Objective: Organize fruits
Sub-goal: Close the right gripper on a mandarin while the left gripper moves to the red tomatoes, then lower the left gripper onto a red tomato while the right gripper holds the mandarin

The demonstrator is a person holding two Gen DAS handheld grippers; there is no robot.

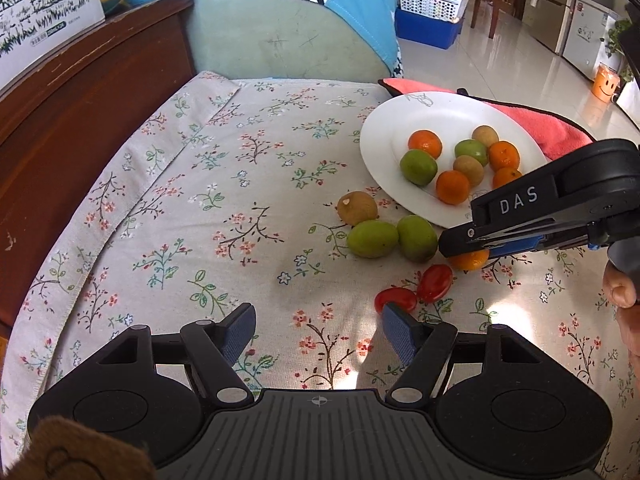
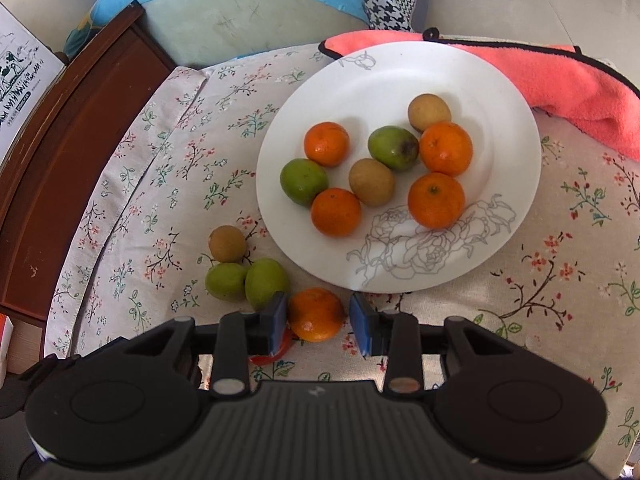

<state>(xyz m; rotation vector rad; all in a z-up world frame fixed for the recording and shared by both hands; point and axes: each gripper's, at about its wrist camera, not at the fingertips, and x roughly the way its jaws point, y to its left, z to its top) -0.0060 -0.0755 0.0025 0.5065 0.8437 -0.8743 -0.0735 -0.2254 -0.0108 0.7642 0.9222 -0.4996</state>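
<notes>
right gripper (image 2: pixel 318 320) straddles an orange (image 2: pixel 316 314) just below the plate (image 2: pixel 400 76), fingers apart, not pressing. left gripper (image 1: pixel 316 330) hovers nearby, fingers wide apart, empty.

Left gripper (image 1: pixel 316 330) points down steeply, jaws wide apart, nothing between. Right gripper (image 2: pixel 318 320), at its 2 o'clock, has its jaws narrower, not pinching.
</notes>
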